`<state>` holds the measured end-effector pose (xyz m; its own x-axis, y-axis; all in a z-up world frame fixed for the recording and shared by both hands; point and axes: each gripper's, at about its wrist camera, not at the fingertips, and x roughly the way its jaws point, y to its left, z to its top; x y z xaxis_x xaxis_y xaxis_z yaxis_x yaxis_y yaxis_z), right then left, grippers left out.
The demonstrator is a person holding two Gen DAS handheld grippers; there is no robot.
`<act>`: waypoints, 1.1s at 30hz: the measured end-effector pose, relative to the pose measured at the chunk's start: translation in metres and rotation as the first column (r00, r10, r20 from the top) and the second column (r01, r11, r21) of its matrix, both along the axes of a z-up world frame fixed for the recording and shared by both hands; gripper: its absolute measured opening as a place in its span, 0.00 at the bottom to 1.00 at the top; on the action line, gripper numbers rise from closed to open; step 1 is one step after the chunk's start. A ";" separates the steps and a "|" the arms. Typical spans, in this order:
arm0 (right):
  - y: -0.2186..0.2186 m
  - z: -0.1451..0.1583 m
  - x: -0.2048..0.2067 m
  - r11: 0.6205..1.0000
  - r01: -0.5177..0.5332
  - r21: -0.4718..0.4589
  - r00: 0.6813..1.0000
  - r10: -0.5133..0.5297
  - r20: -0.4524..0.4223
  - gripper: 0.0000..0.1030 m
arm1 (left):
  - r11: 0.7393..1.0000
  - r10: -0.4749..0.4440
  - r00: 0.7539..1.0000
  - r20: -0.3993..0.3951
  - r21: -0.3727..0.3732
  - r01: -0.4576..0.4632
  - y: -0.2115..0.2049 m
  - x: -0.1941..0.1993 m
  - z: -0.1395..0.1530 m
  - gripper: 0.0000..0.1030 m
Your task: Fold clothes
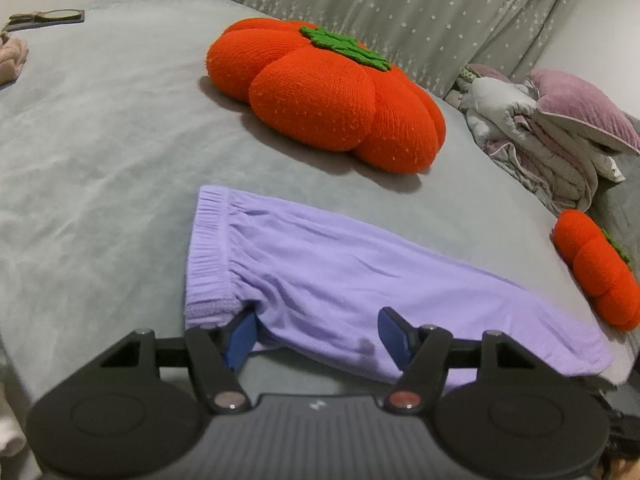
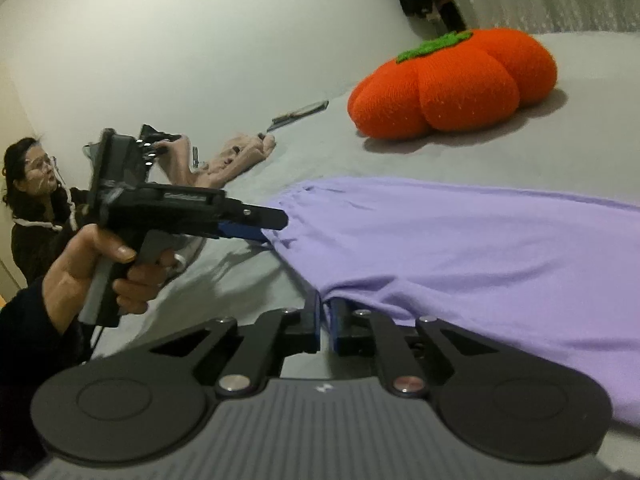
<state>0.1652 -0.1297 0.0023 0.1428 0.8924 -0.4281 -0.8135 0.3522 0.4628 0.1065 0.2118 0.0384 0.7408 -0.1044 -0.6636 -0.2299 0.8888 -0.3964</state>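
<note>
Light purple shorts [image 1: 360,276] with an elastic waistband [image 1: 208,248] lie flat on the grey bed [image 1: 100,160]. My left gripper [image 1: 318,334] is open at their near edge. Its left fingertip [image 1: 242,334] is tucked at the waistband corner, and its right fingertip [image 1: 394,332] rests on the fabric. In the right wrist view, my right gripper [image 2: 326,312] is shut on a pinched fold of the shorts' [image 2: 480,248] near edge. The left gripper [image 2: 272,226], held by a hand [image 2: 92,264], touches the waistband corner there.
A big orange pumpkin cushion [image 1: 328,92] sits behind the shorts and a small one [image 1: 596,268] lies at the right. Folded bedding with a purple pillow [image 1: 552,132] is piled at the far right. A pink garment [image 2: 236,160] and glasses [image 1: 48,16] lie at the left edge.
</note>
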 end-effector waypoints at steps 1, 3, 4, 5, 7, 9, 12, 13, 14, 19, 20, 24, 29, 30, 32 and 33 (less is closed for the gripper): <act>-0.004 0.002 -0.005 1.000 0.019 0.015 1.000 -0.019 -0.007 0.08 | 1.000 0.002 1.000 0.000 -0.002 -0.002 0.001 0.000 0.000 0.66; -0.008 0.003 -0.016 0.998 0.044 0.035 0.999 -0.043 -0.019 0.08 | 1.000 0.004 1.000 -0.001 -0.005 -0.004 0.001 -0.001 0.001 0.66; -0.009 0.003 -0.022 0.998 0.047 0.040 0.999 -0.046 -0.020 0.09 | 1.000 0.005 1.000 -0.002 -0.006 -0.005 0.001 -0.001 0.001 0.66; -0.005 0.002 -0.027 0.999 0.044 0.020 0.999 -0.044 -0.002 0.08 | 1.000 0.006 1.000 -0.002 -0.007 -0.006 0.001 -0.001 0.001 0.66; 0.001 -0.002 -0.029 0.998 0.055 -0.037 0.998 -0.055 0.022 0.09 | 1.000 0.008 1.000 -0.003 -0.010 -0.008 0.002 -0.002 0.001 0.66; 0.006 -0.007 -0.027 0.995 0.060 -0.079 0.998 -0.059 0.023 0.14 | 1.000 0.010 1.000 -0.004 -0.012 -0.010 0.002 -0.002 0.001 0.66; 0.007 -0.007 -0.029 0.994 0.046 -0.100 0.998 -0.041 0.057 0.16 | 1.000 0.014 1.000 -0.004 -0.015 -0.014 0.003 -0.003 0.002 0.66; 0.008 -0.006 -0.029 0.992 0.052 -0.116 0.996 -0.044 0.077 0.16 | 1.000 0.015 1.000 -0.003 -0.016 -0.015 0.003 -0.004 0.002 0.66; 0.009 -0.007 -0.029 0.990 0.056 -0.126 0.995 -0.045 0.086 0.16 | 1.000 0.017 1.000 -0.002 -0.016 -0.017 0.003 -0.005 0.003 0.66; 0.015 -0.009 -0.033 0.989 0.044 -0.139 0.991 -0.025 0.132 0.31 | 0.999 0.029 1.000 0.011 -0.028 -0.028 0.005 -0.008 0.005 0.67; 0.017 -0.010 -0.035 0.990 0.035 -0.135 0.990 -0.016 0.141 0.36 | 0.999 0.033 0.999 0.014 -0.034 -0.033 0.006 -0.008 0.005 0.67; 0.022 -0.008 -0.040 0.992 0.036 -0.120 0.983 -0.014 0.181 0.48 | 0.998 0.045 0.999 0.020 -0.044 -0.044 0.007 -0.007 0.005 0.67; 0.014 -0.007 -0.042 0.994 0.073 -0.076 0.989 -0.063 0.131 0.09 | 0.998 0.042 0.999 0.015 -0.040 -0.041 0.007 -0.007 0.006 0.67; 0.012 -0.007 -0.042 0.994 0.081 -0.067 0.990 -0.072 0.121 0.09 | 0.998 0.043 0.999 0.014 -0.042 -0.042 0.008 -0.007 0.006 0.67; 0.009 -0.006 -0.043 0.994 0.097 -0.050 0.991 -0.091 0.100 0.09 | 0.998 0.044 0.999 0.012 -0.045 -0.044 0.008 -0.008 0.007 0.67; 0.008 -0.006 -0.043 0.994 0.104 -0.043 0.991 -0.100 0.090 0.09 | 0.998 0.045 0.999 0.012 -0.045 -0.044 0.009 -0.009 0.008 0.67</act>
